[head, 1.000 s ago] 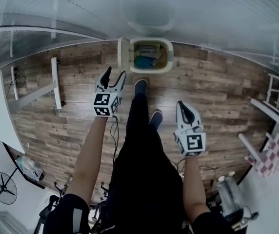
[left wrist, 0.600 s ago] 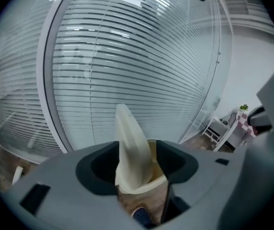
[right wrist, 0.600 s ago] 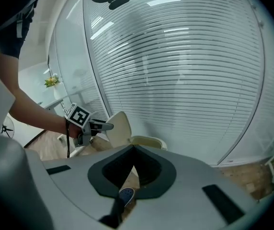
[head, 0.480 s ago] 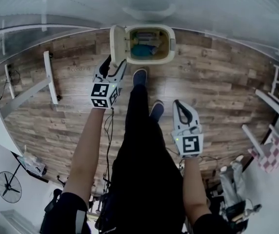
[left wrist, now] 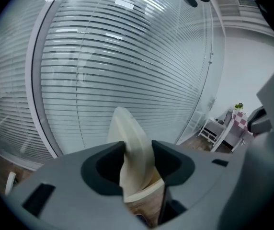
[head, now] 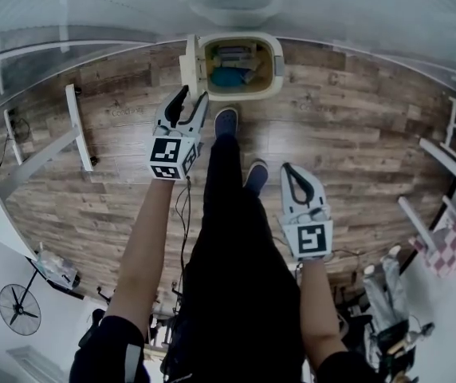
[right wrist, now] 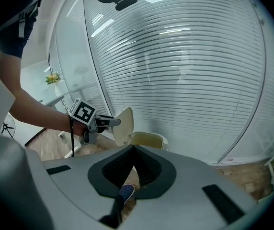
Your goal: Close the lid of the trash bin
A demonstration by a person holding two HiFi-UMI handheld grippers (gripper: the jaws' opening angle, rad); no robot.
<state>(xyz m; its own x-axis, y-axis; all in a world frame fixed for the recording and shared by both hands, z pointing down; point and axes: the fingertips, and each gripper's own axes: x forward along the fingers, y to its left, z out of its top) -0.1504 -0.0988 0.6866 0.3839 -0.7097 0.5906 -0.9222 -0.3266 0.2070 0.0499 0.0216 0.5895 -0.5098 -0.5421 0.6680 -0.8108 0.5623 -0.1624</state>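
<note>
The cream trash bin (head: 277,64) stands on the wooden floor against the blinds, with blue and other rubbish inside. Its lid (head: 187,64) stands open and upright at the bin's left side. My left gripper (head: 192,96) reaches the lid's near edge. In the left gripper view the lid (left wrist: 127,133) stands between the jaws of the left gripper (left wrist: 138,151), which are closing round it. From the right gripper view I see the bin (right wrist: 149,139), the lid (right wrist: 124,126) and the left gripper (right wrist: 112,122) at its edge. My right gripper (head: 290,168) (right wrist: 132,150) hangs shut and empty, lower right.
The person's dark legs and blue shoes (head: 226,122) stand just before the bin. A white frame (head: 80,126) lies on the floor at left, a fan (head: 19,308) at lower left. White furniture and a checked seat (head: 455,234) stand at right.
The left gripper has moved forward to the lid's edge, and the bin has come nearer in the head view. The right gripper has barely shifted.
</note>
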